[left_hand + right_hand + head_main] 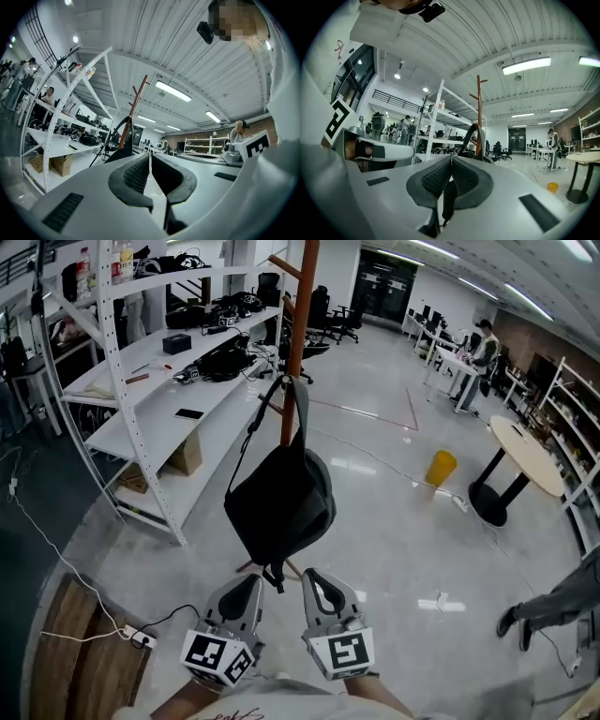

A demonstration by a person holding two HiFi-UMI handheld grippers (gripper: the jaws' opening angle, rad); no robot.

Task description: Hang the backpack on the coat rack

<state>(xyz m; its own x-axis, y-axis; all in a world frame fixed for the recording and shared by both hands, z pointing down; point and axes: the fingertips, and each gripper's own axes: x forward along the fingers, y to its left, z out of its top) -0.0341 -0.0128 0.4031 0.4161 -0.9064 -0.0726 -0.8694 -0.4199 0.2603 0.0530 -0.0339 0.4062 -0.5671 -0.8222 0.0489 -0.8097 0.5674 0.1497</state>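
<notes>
- Head view: the black backpack (281, 502) hangs by its strap from a peg of the wooden coat rack (302, 296), with its long axis straight down the pole.
  - The left gripper (251, 579) and right gripper (311, 575) sit side by side just below it, apart from the bag. The bag lies at about 1 o'clock from the left and 11 o'clock from the right, and neither is clearly nearer.
  - A loose strap end (276, 576) dangles between them.
  - The white shelving (122, 381) closes off 9 to 10 o'clock, while open floor runs from 1 to 4 o'clock toward a yellow bin (441, 467).
  - The hang looks done, and backing out toward 6 o'clock looks clear.
- Left gripper view: the left gripper's (149, 155) pads meet at the tips with nothing between them. The backpack (119, 152) and rack (136, 103) stand at 11 o'clock, well ahead.
- Right gripper view: the right gripper (451, 159) is closed and empty. The backpack (471, 136) hangs on the rack (479, 108) at 1 o'clock.
</notes>
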